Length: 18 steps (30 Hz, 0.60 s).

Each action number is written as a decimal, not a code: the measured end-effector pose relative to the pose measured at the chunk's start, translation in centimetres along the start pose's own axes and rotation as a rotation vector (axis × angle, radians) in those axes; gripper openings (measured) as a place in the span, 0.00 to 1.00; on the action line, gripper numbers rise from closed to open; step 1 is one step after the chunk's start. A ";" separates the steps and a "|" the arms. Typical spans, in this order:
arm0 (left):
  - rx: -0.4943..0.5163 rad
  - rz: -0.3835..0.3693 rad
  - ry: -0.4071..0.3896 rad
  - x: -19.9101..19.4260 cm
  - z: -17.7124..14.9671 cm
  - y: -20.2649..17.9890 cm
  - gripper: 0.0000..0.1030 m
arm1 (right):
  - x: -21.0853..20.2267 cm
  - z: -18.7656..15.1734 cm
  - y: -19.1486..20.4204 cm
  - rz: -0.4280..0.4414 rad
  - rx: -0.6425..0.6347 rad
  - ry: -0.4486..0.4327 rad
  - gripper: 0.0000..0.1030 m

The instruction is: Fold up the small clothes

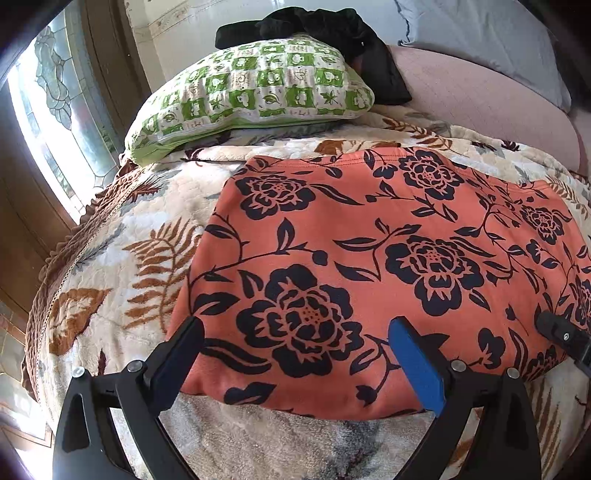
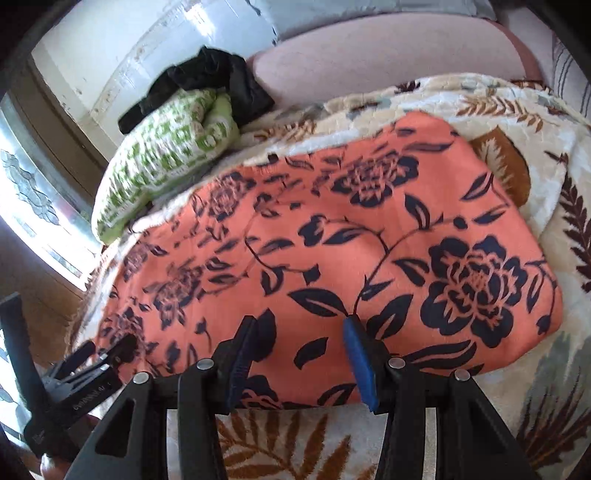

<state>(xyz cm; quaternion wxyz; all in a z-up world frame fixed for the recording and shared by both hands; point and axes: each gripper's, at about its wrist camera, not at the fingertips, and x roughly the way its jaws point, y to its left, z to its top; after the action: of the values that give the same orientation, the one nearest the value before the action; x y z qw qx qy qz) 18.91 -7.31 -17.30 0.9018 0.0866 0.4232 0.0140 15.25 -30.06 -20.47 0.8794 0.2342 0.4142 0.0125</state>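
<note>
An orange garment with black flowers [image 1: 369,236] lies flat on the leaf-print blanket [image 1: 122,229]; it fills the middle of the right wrist view too [image 2: 332,240]. My left gripper [image 1: 295,328] is open above the garment's near edge, with nothing between its fingers. My right gripper [image 2: 299,328] is open above the near edge as well, more to the right. The right gripper's tip shows at the right edge of the left wrist view [image 1: 561,336]. The left gripper shows at the lower left of the right wrist view [image 2: 103,354].
A green-and-white checked pillow [image 1: 251,92] lies at the head of the bed with black clothing [image 1: 325,29] on it. A pink cushion [image 1: 480,96] and a grey pillow [image 1: 487,40] lie behind. A window [image 1: 48,122] is on the left.
</note>
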 end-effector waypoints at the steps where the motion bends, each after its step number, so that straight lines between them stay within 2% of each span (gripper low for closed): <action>1: 0.007 -0.001 0.008 0.3 0.0 -0.2 0.97 | 0.4 -0.4 -0.1 -0.007 -0.006 0.001 0.50; 5: 0.013 0.007 0.023 1.2 -0.1 -0.7 0.97 | 0.2 -0.8 0.2 -0.015 -0.040 -0.026 0.52; 9: 0.020 0.012 0.020 1.6 0.1 -0.9 0.97 | -0.8 -0.2 -0.2 0.028 -0.018 -0.047 0.51; 12: 0.019 0.013 0.019 1.7 0.0 -0.9 0.97 | -2.8 1.2 -0.9 0.030 0.002 -0.124 0.51; 14: 0.024 0.016 0.013 1.9 0.0 -1.0 0.97 | -3.9 2.2 -2.0 -0.006 0.038 -0.170 0.51; 16: 0.027 0.018 0.012 2.0 0.0 -1.0 0.97 | -3.4 2.7 -4.1 -0.052 0.113 -0.141 0.51; 18: 0.025 0.017 0.012 2.1 0.0 -1.0 0.97 | -1.8 2.7 -6.2 -0.088 0.186 -0.058 0.52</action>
<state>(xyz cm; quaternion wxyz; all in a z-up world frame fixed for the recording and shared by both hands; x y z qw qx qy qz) 20.16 -8.13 -19.07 0.8979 0.1016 0.4279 0.0168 14.98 -37.07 -20.32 0.8653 0.2968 0.3976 -0.0713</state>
